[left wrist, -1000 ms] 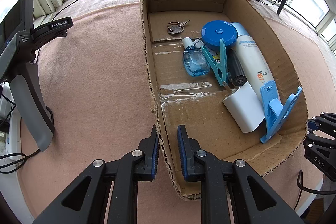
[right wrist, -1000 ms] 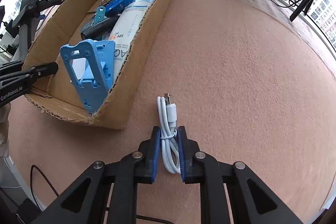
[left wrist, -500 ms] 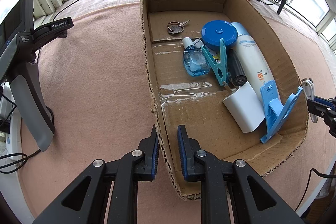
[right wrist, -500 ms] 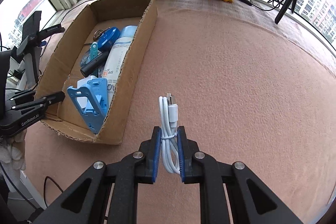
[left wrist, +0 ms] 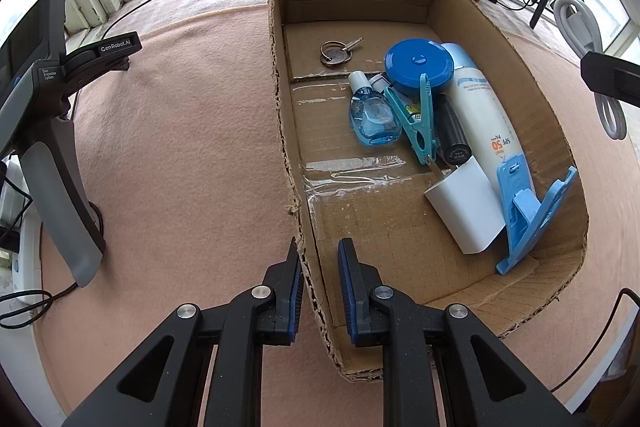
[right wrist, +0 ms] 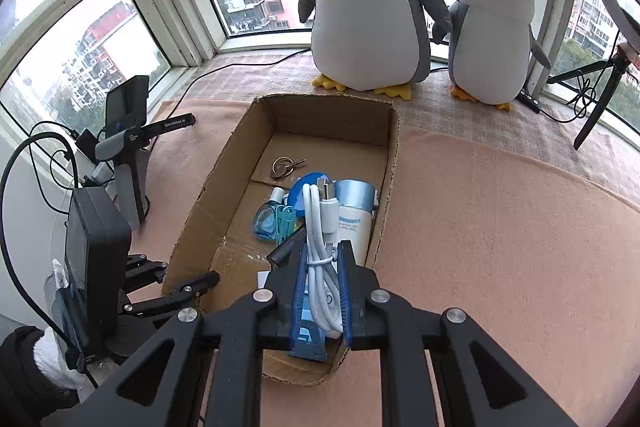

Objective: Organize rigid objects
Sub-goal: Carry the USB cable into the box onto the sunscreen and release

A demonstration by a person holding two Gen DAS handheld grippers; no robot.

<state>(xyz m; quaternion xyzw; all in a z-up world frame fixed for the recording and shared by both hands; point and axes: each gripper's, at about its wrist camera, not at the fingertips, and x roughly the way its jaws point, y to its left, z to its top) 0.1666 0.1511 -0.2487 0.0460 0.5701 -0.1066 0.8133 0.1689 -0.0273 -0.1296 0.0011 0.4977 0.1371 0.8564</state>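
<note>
Lifted off the blanket, my right gripper (right wrist: 322, 281) now pinches the coiled white cable (right wrist: 320, 247) above the cardboard box (right wrist: 192, 219) — my left gripper (left wrist: 319, 285) clamps its near wall.

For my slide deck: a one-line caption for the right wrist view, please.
Right tongs carry a coiled white cable above a cardboard box of small items.

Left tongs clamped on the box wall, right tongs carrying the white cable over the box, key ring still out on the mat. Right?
Not quite: the key ring lies inside the cardboard box, at its far end, as the left wrist view shows. The rest stands.
</note>
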